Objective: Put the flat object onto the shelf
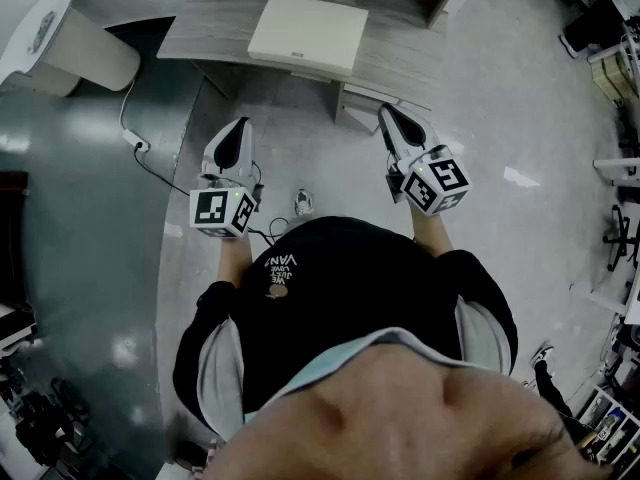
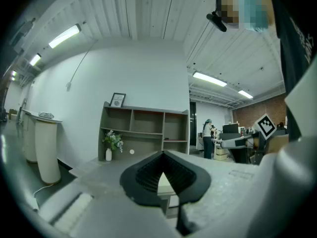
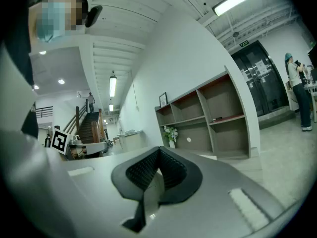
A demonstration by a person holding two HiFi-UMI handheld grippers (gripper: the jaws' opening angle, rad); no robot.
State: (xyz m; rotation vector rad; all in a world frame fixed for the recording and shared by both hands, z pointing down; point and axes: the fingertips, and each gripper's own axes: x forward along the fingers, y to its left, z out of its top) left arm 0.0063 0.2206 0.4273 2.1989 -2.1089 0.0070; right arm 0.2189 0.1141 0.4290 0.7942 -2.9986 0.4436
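Head view shows the person standing back from a low grey table [image 1: 205,23]. The flat object [image 1: 308,34], a pale square slab, lies flat near the middle of the tabletop. Nothing holds it, and it is well apart from both tools. The left gripper [image 1: 237,133] and the right gripper [image 1: 392,120] are held level in front of the body, 1 on each side, both aimed toward the table. I judge this a ready stance for a 2-sided pickup, since a wide, thin slab is likely easier to lift from opposite edges. Left gripper view and right gripper view each show the ribbed jaws pressed together with nothing between them, so they would have to part before any grasp. The shelf [image 2: 146,131] stands against the wall beyond the table, its compartments mostly bare, with a vase of flowers [image 2: 110,145] in its lower left part.
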